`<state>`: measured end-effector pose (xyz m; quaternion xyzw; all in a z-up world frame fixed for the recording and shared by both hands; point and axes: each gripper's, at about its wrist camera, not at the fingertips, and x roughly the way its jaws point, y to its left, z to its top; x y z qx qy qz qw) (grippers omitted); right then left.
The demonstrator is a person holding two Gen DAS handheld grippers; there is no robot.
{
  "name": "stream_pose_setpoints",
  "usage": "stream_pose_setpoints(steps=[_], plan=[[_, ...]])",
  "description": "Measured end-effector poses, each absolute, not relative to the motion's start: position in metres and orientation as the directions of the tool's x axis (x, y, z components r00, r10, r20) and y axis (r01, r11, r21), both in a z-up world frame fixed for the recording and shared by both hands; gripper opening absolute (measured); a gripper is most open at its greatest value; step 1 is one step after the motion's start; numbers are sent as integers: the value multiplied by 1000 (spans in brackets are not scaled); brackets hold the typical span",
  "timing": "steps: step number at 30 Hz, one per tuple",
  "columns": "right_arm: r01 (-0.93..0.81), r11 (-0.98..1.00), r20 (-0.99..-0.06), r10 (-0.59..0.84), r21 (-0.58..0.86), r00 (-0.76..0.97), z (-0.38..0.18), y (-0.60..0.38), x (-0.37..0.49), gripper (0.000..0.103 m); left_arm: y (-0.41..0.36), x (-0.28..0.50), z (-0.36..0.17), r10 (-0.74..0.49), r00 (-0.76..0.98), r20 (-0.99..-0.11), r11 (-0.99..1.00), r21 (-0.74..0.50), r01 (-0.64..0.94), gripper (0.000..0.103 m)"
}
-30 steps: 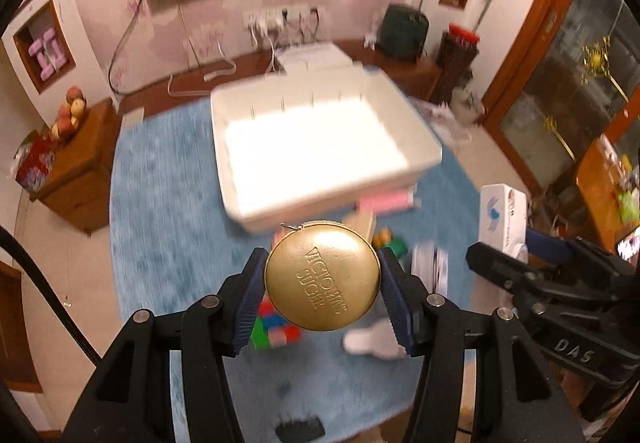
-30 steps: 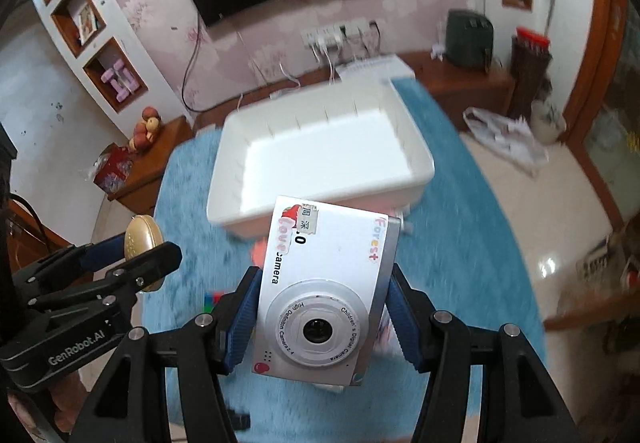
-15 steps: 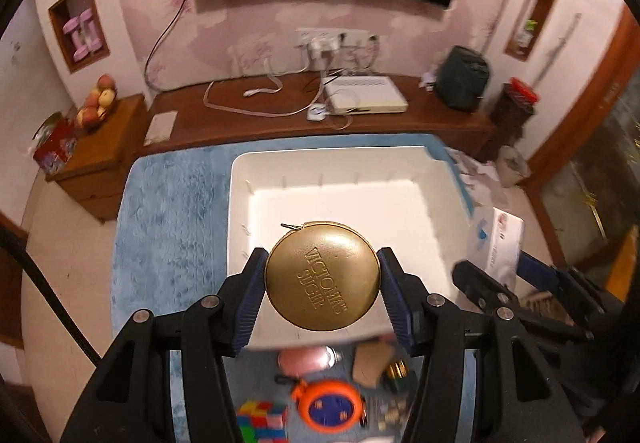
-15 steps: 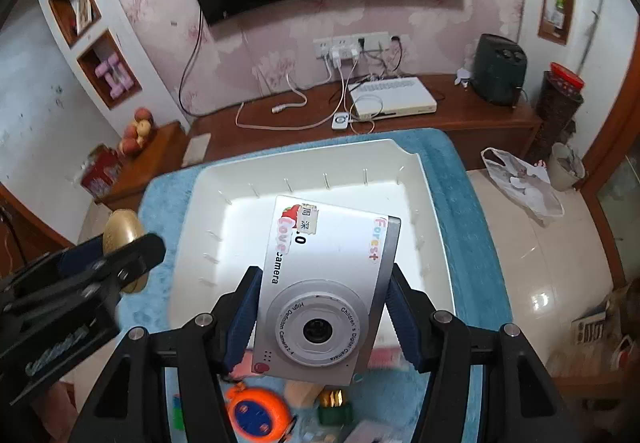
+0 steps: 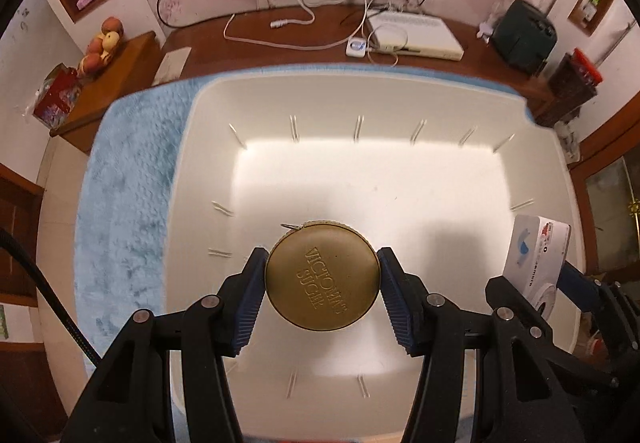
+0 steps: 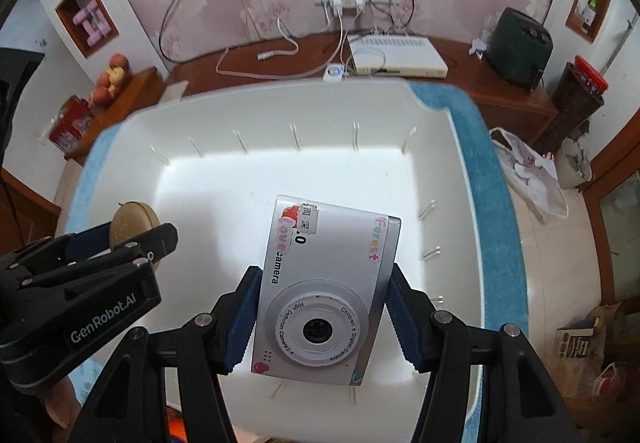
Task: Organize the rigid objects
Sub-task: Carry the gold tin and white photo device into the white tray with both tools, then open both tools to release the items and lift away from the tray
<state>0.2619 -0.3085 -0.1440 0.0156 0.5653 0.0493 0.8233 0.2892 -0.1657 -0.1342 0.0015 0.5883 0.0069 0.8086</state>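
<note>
Reading "VICTORIA'S SECRET" on tin, "Children's Digital Camera" on camera.

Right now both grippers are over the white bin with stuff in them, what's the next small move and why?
Probably lower both a little further, then open the jaws. The left gripper is shut on the round gold tin and the right gripper on the silver toy camera, both hanging above the bare floor of the white bin, apparently not touching it. Releasing lower should spare the camera a drop.

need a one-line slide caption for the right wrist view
Right gripper holds a silver children's digital camera over the white bin; left gripper alongside holds a round gold tin.
</note>
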Motion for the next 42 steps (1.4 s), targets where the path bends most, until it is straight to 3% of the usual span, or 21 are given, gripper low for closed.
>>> stream_pose_setpoints(steps=[14, 17, 18, 22, 26, 34, 37, 42], plan=[[-116, 993, -971, 47, 20, 233, -191, -308, 255, 62, -169, 298, -188, 51, 179, -983, 999, 50, -8, 59], [-113, 993, -966, 68, 41, 249, -186, -311, 252, 67, -168, 299, -191, 28, 160, -987, 1000, 26, -10, 60], [-111, 993, -965, 75, 48, 250, -185, -311, 252, 68, -168, 300, -192, 18, 153, -988, 1000, 17, -10, 61], [-110, 992, -961, 89, 62, 261, -179, -313, 246, 69, -165, 299, -187, 10, 156, -988, 1000, 8, -12, 86], [-104, 992, -952, 96, 68, 291, -172, -312, 237, 69, -167, 293, -172, 13, 189, -982, 1000, 15, 11, 93], [-75, 993, -921, 118, 96, 372, -144, -322, 220, 69, -164, 273, -131, -16, 277, -961, 999, -5, 42, 93], [-68, 991, -902, 136, 118, 410, -129, -324, 211, 69, -163, 263, -116, -18, 316, -948, 999, -3, 49, 99], [-77, 990, -880, 143, 121, 454, -108, -324, 196, 69, -163, 246, -92, -51, 368, -929, 998, -36, 47, 100]])
